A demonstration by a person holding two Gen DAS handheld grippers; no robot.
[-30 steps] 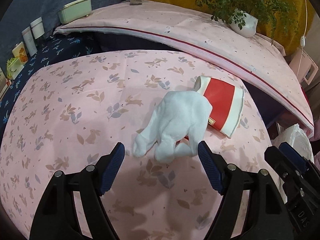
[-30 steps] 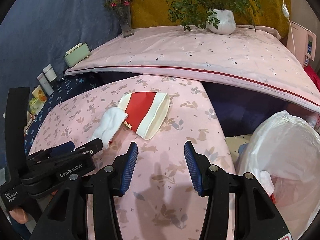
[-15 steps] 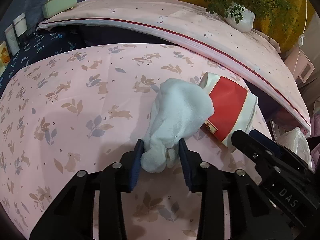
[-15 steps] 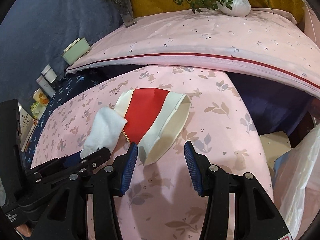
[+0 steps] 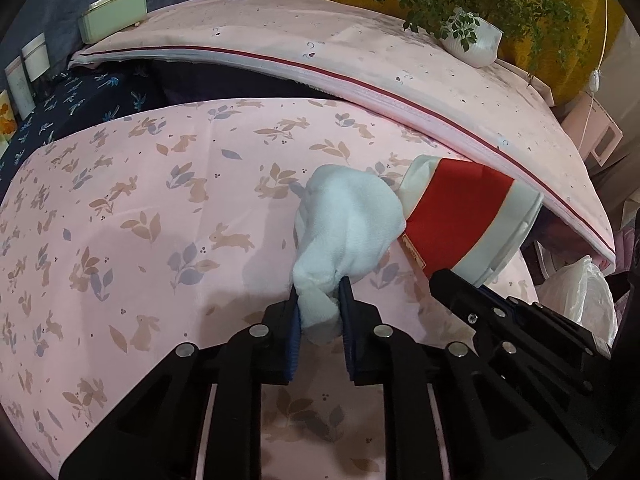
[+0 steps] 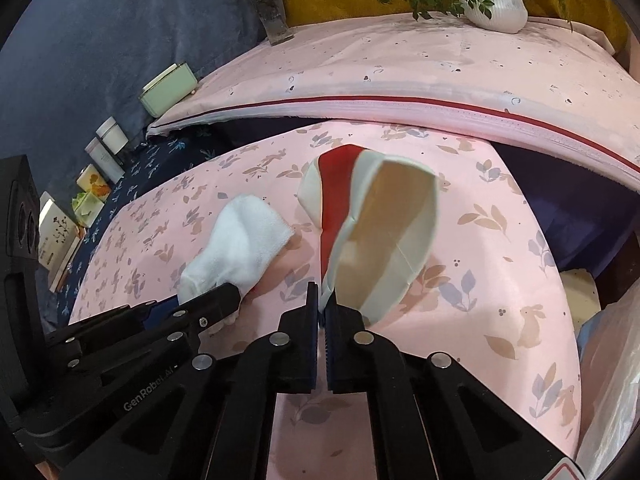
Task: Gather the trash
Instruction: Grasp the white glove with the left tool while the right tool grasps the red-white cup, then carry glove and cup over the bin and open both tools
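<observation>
Here the left gripper is closing on the near tail of the white tissue wad, pads already pressed into it, while the right gripper is clenched on the near rim of the red-and-white paper cup. Both pieces lie on the pink rabbit-print cover, the cup touching the tissue at its three o'clock. Each is pinched at its nearest edge, probably so it lifts away without dragging the cover. The white plastic bag, at four o'clock from the cup, looks like the likely destination.
</observation>
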